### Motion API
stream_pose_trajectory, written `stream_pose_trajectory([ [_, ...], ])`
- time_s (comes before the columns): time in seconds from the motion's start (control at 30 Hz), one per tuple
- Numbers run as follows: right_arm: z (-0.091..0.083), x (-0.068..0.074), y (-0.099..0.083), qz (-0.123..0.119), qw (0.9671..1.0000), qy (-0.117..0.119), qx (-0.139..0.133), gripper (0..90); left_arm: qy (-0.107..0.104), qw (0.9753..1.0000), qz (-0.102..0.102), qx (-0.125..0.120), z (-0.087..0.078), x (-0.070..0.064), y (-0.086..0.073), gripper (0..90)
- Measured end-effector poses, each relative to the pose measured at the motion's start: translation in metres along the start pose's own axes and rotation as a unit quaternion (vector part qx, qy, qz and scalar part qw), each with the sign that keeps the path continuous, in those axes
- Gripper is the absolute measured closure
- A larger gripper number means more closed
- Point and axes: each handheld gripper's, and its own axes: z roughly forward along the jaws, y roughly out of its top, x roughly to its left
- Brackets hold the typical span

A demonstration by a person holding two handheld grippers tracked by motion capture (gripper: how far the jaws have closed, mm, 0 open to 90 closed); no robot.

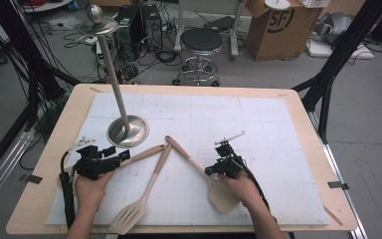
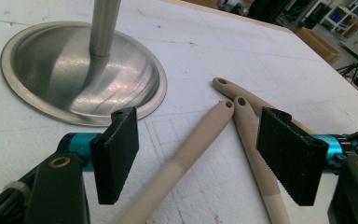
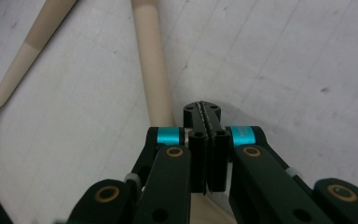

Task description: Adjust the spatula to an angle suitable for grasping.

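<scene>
- Three wooden utensils lie on the white mat (image 1: 278, 149), their handle ends meeting near its middle, just in front of the steel stand base (image 1: 128, 131).
- Left gripper (image 1: 124, 157): jaws spread wide and holding nothing. In the left gripper view the spoon handle (image 2: 186, 156) runs up between the jaws, its long axis pointing away and to the right toward the holed tip; the slotted spatula handle (image 2: 254, 151) passes close by the right-hand jaw.
- Any closing move turns on this: the spoon handle lies along the gripper's line of reach rather than across it, and the left hand is plainly the nearer one to it.
- Right gripper (image 1: 215, 171): jaws pressed together on nothing that can be seen. In its own view the solid spatula handle (image 3: 154, 65) runs up and away just left of the shut jaws; it seems to pass under them lower down, though the view is poor there.
- From above, the slotted spatula (image 1: 129, 214) has its blade at the near edge, and the solid spatula blade (image 1: 222, 196) lies partly under the right hand (image 1: 241, 188).
- Writing: "SF" in a ring on the cardboard box (image 1: 278, 22) on the floor beyond the table; nothing else can be read.
</scene>
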Motion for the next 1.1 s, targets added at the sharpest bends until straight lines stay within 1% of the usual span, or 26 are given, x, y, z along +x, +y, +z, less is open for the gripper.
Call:
stream_pose_trajectory([
  [0.3, -0.001, 0.004, -0.007, -0.009, 0.9999, 0.008, 0.009, 90.0, 0.001, 1.0, -0.001, 0.001, 0.001, -0.001, -0.001, 30.3],
  [0.4, -0.001, 0.003, -0.007, -0.01, 0.9999, 0.009, 0.007, 89.9, 0.0, 1.0, -0.001, 0.0, 0.001, 0.0, -0.001, 30.3],
  [0.43, -0.002, 0.002, -0.008, -0.003, 1.0, 0.008, -0.002, 82.3, 0.0, 1.0, -0.002, 0.001, 0.001, 0.0, -0.001, 30.3],
  [0.47, -0.002, 0.002, -0.008, -0.003, 1.0, 0.008, -0.002, 82.3, 0.0, 1.0, -0.003, 0.001, 0.001, 0.001, -0.001, 30.3],
  [0.5, -0.004, 0.002, -0.008, 0.001, 0.9999, 0.004, -0.014, 75.6, 0.001, 1.0, -0.003, 0.001, 0.001, 0.001, -0.001, 30.3],
  [0.53, -0.007, 0.0, -0.007, 0.01, 0.9992, 0.009, -0.037, 69.7, 0.001, 1.0, -0.004, 0.001, 0.001, 0.001, -0.002, 30.3],
  [0.57, -0.007, 0.0, -0.007, 0.01, 0.9992, 0.009, -0.037, 69.7, 0.001, 1.0, -0.005, 0.001, 0.001, 0.002, -0.002, 30.3],
  [0.6, -0.01, -0.001, -0.006, 0.013, 0.9984, 0.019, -0.052, 68.4, 0.002, 1.0, -0.004, 0.002, 0.001, 0.002, -0.002, 30.3],
  [0.63, -0.013, -0.001, -0.004, 0.025, 0.9965, 0.041, -0.068, 64.7, 0.003, 1.0, -0.004, 0.001, 0.001, 0.002, -0.002, 30.3],
  [0.67, -0.013, -0.001, -0.004, 0.025, 0.9965, 0.041, -0.068, 64.7, 0.002, 1.0, -0.004, 0.002, 0.001, 0.002, -0.002, 30.3],
  [0.7, -0.014, -0.001, -0.003, 0.026, 0.9953, 0.052, -0.077, 60.9, 0.003, 1.0, -0.004, 0.002, 0.001, 0.002, -0.002, 30.3],
  [0.77, -0.014, 0.0, -0.002, 0.03, 0.9946, 0.064, -0.076, 56.4, 0.003, 1.0, -0.005, 0.002, 0.001, 0.002, -0.002, 30.3],
  [0.8, -0.012, 0.002, -0.002, 0.027, 0.9952, 0.064, -0.069, 54.4, 0.003, 1.0, -0.005, 0.002, 0.001, 0.003, -0.002, 30.3],
  [0.93, -0.01, 0.005, -0.002, 0.021, 0.9954, 0.066, -0.065, 53.1, 0.002, 1.0, -0.006, 0.002, 0.001, 0.003, -0.002, 30.3],
  [1.1, -0.008, 0.007, -0.001, 0.02, 0.9953, 0.069, -0.066, 51.5, 0.003, 1.0, -0.008, 0.003, 0.002, 0.003, -0.002, 30.3],
])
